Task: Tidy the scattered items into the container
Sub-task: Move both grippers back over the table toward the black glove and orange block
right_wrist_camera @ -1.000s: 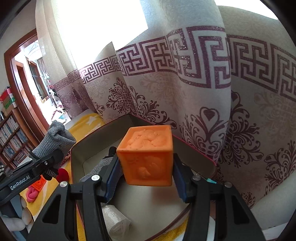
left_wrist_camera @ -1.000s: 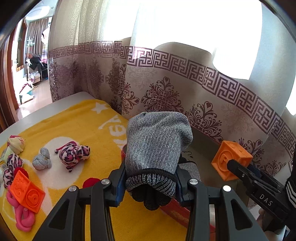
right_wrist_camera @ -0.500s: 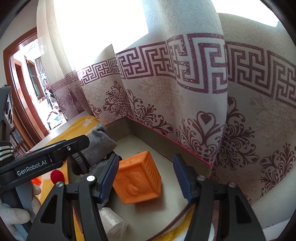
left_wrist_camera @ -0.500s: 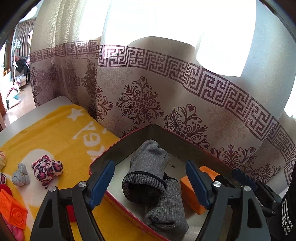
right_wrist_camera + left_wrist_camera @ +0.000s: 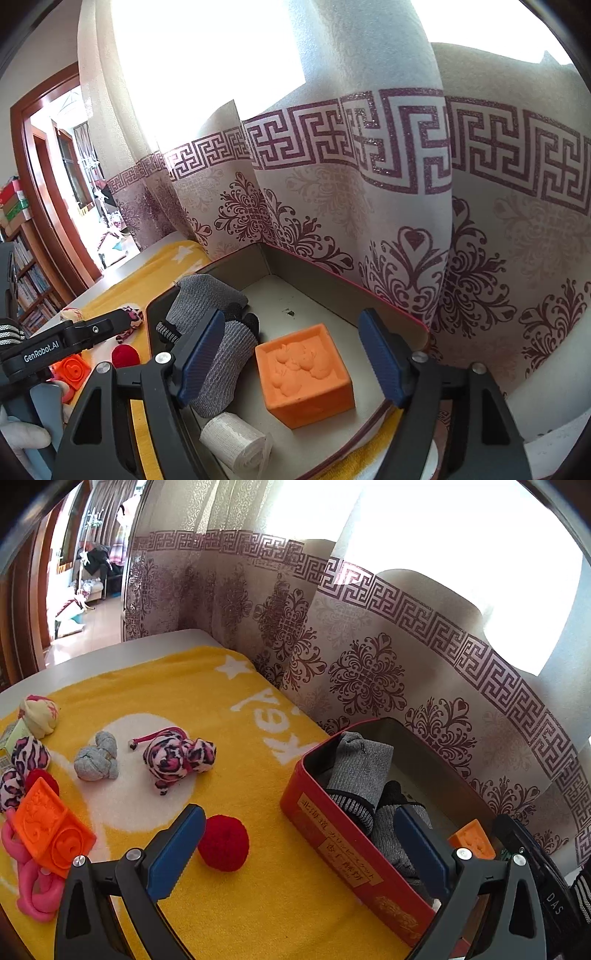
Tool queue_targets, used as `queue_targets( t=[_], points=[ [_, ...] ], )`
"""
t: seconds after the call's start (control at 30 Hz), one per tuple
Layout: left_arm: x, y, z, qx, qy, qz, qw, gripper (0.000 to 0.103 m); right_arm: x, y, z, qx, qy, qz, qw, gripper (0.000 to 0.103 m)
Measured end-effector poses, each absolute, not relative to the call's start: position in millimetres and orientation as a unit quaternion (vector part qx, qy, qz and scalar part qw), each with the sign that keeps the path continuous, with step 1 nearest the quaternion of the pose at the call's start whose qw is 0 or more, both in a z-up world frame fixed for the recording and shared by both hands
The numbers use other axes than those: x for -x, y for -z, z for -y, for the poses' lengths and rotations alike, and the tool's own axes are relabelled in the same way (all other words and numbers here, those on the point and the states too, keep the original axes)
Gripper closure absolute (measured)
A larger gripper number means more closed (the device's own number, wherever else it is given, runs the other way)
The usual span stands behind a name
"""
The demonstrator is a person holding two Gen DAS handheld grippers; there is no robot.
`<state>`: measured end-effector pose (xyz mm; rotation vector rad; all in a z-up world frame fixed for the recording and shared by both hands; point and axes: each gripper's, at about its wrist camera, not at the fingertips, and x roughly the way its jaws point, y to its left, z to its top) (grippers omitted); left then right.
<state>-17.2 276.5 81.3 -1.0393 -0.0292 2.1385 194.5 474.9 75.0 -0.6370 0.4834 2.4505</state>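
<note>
The left gripper (image 5: 295,853) is opening, its blue pads spread wide with nothing pressed between them; it is hovering over the near edge of the red tin container (image 5: 332,834), with one pad above the yellow blanket (image 5: 236,716) and the other above the tin's inside. A red pompom (image 5: 222,843) is lying on the blanket just beside the left pad. The right gripper (image 5: 291,362) is also opening, and the orange cube (image 5: 304,373) is sitting loose on the container's floor between its pads, touched by neither. Grey gloves (image 5: 207,306) are lying in the container (image 5: 391,310) beside the cube, and a white bandage roll (image 5: 232,443) is resting at the near wall. Still scattered on the blanket, well apart from the tin, are a pink leopard-print plush (image 5: 177,755), a grey knotted cloth (image 5: 96,762), a cream ball (image 5: 38,716), an orange block (image 5: 48,830) and a pink rubber loop (image 5: 33,890). The patterned curtain (image 5: 369,657) is hanging just behind the container
</note>
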Motion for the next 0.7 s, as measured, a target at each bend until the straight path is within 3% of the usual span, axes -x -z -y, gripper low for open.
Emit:
queue_targets(
  t=[0.3, 0.7],
  points=[
    [32, -83, -207, 0.398, -0.861, 0.037, 0.314, 0.0, -182, -76, -445, 0.245, -0.928, -0.15, 0.239, 0.024],
    [53, -75, -92, 0.392, -0.894, 0.08, 0.201, 0.0, -144, -75, -392, 0.295, -0.939, -0.132, 0.116, 0.024]
  ],
)
